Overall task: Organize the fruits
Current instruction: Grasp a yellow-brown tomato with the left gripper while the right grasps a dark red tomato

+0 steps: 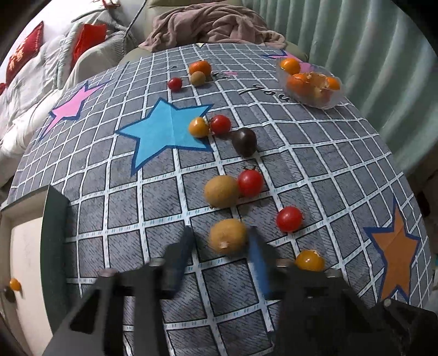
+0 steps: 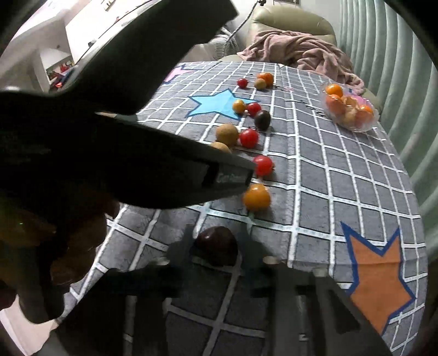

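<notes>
In the left wrist view my left gripper (image 1: 219,241) is open, its blue fingers either side of a tan round fruit (image 1: 228,240) on the checked tablecloth; the right finger is near or touching it. A second tan fruit (image 1: 221,191), red tomatoes (image 1: 289,218) (image 1: 249,182), an orange fruit (image 1: 309,260) and a dark fruit (image 1: 244,141) lie around. In the right wrist view my right gripper (image 2: 216,246) has its dark fingers around a dark purple fruit (image 2: 217,247); whether they press it is unclear. The left gripper's body (image 2: 137,164) fills the left of that view.
A clear glass bowl (image 1: 332,102) with oranges and peel stands at the far right of the table; it also shows in the right wrist view (image 2: 369,126). More fruit (image 1: 200,68) lies at the far edge. A pink blanket (image 1: 213,24) lies on a chair beyond. The table edge is at left.
</notes>
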### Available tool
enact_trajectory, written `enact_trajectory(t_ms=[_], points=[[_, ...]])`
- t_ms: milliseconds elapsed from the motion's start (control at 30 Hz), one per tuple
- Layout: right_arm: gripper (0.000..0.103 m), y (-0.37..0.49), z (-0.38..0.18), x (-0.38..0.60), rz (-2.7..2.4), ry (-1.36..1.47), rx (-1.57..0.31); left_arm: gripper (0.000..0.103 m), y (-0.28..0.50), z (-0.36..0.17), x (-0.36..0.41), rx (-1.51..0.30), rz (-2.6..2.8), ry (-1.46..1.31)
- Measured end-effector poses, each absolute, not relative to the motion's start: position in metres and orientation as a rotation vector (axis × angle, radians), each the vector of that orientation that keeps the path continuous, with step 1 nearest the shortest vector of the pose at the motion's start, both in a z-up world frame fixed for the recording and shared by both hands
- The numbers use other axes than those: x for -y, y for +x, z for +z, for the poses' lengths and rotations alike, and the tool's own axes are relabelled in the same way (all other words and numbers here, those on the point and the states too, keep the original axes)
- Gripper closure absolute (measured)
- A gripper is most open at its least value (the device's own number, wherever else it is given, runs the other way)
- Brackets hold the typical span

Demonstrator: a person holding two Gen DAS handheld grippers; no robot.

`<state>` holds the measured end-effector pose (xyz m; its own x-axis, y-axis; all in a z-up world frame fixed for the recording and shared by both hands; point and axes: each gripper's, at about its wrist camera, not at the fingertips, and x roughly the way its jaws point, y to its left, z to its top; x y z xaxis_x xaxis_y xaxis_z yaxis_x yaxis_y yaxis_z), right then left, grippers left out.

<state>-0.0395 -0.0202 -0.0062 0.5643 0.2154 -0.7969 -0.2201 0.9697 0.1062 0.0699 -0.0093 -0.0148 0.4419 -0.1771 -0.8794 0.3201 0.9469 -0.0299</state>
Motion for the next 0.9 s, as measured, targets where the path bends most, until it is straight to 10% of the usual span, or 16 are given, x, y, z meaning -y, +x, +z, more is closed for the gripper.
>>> enact_trajectory(t_ms=[900], points=[[0.071,-0.080,0.005,0.065,0.187,0.169,-0.962,0.074,-0.051,-0.015,-0.076,-1.015,-0.166,0.078]])
